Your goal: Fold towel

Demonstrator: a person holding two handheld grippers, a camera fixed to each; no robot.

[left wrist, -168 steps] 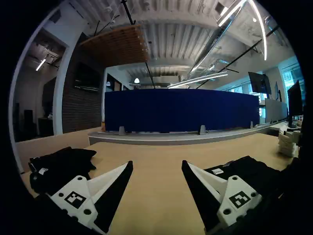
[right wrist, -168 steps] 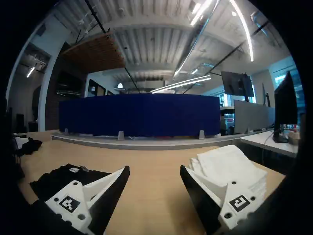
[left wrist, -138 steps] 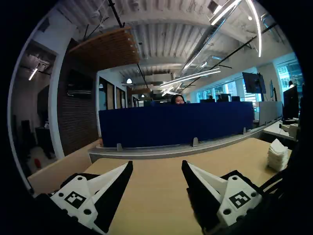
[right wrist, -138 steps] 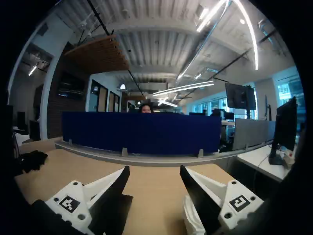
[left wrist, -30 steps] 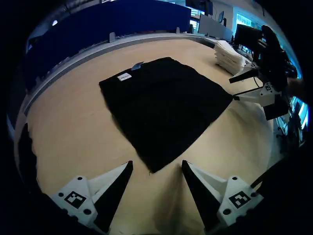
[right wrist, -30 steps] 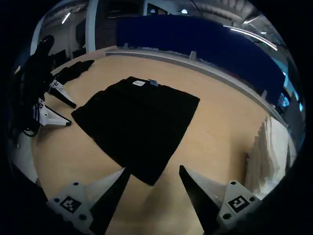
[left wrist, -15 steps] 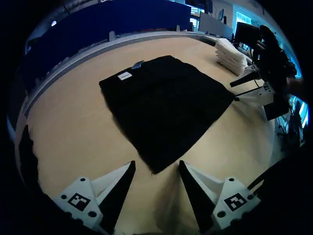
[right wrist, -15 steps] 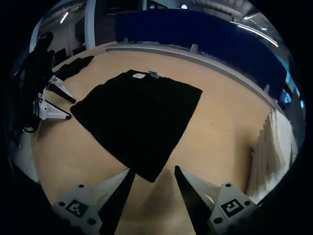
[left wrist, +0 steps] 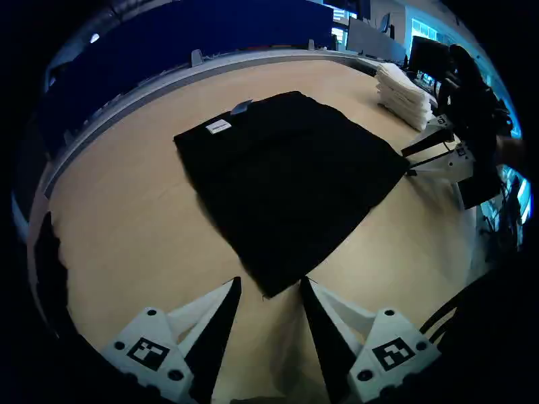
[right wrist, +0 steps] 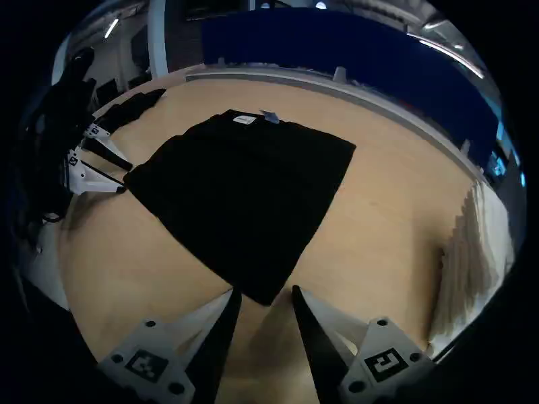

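A black towel (left wrist: 290,175) lies spread flat on the wooden table (left wrist: 121,202), with a white tag at its far corner. In the left gripper view its near corner sits between the tips of my left gripper (left wrist: 269,281), whose fingers stand a narrow gap apart. My right gripper (left wrist: 405,163) shows at the towel's right corner, held by a dark-sleeved hand. In the right gripper view the towel (right wrist: 249,188) points its near corner into the narrow gap of my right gripper (right wrist: 265,291). My left gripper (right wrist: 128,179) is at the towel's left corner.
A stack of folded white towels (left wrist: 404,94) stands at the table's right edge, close beside my right gripper (right wrist: 471,262). A pile of black cloth (right wrist: 135,108) lies at the far left. A blue partition (right wrist: 350,47) runs along the table's back.
Both grippers came down from facing the room to the towel's near corners. Over the last second both pairs of fingers have narrowed around those corners.
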